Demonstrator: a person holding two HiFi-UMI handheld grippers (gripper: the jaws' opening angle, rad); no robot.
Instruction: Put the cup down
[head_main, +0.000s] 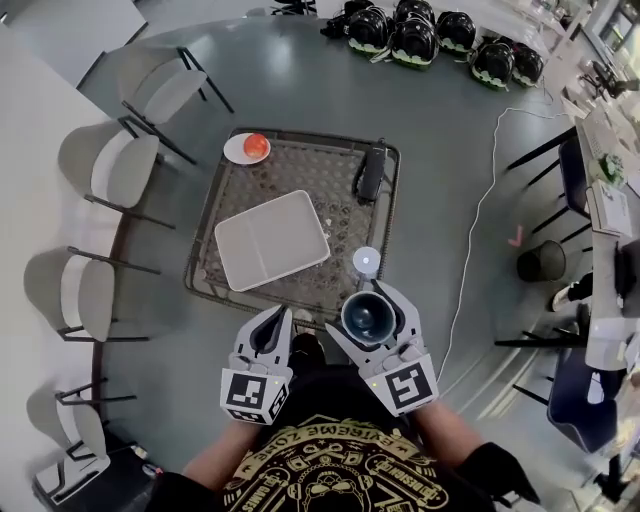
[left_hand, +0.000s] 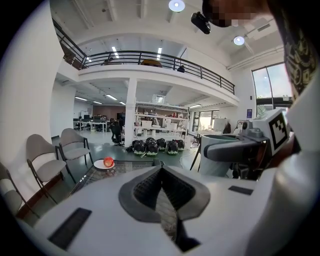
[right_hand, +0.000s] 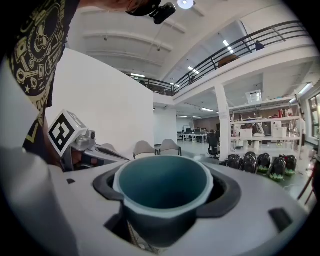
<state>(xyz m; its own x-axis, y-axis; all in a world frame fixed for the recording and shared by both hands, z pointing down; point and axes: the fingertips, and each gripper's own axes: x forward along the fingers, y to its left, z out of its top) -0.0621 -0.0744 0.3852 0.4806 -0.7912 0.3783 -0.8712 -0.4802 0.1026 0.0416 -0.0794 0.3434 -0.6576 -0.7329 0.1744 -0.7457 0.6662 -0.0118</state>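
Our right gripper (head_main: 371, 300) clamps the cup (head_main: 364, 318) upright, over the table's (head_main: 300, 165) near edge. Our left gripper (head_main: 274, 320) is clenched, empty.

the person wears a black t-shirt (head_main: 330, 468) with a round gold print and gold lettering; the left tool (head_main: 272, 326) and right tool (head_main: 367, 305) have pale grey shells lined with dark grey ribbed pads; each bears a cube (head_main: 404, 385) of black-and-white square markers
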